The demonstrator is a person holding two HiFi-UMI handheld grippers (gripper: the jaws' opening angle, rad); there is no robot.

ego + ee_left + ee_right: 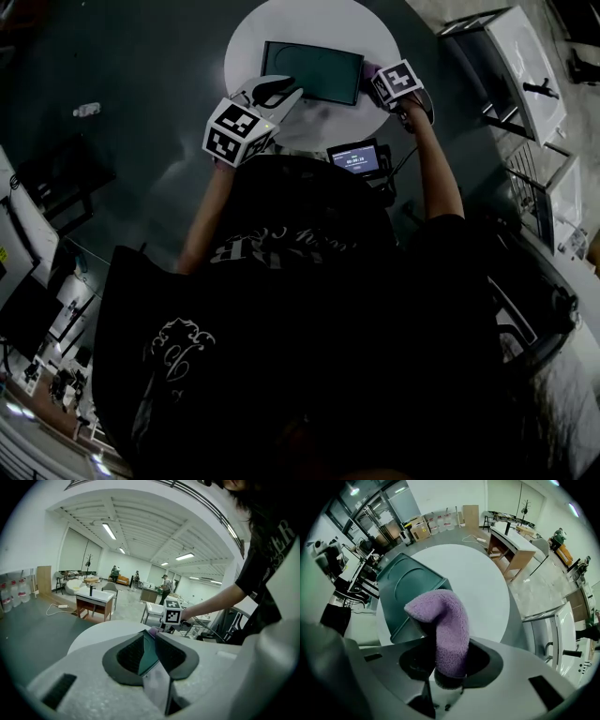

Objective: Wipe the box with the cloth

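person wears black short-sleeve t-shirt (309, 309) with pale lettering and swirl print. left gripper (286, 89): pale grey moulded shell, dark pads (129, 657), white marker cube (234, 131) with black squares. right gripper (372, 80): same grey shell, dark pads, same black-and-white cube.

A lit screen (355, 158) sits near the round table (309, 21).

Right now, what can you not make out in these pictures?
- Head view: the right gripper covers most of the cloth; whether it touches the box is unclear.
- Head view: the left gripper hides the box's near left corner.
- Head view: print on the small screen is too small.
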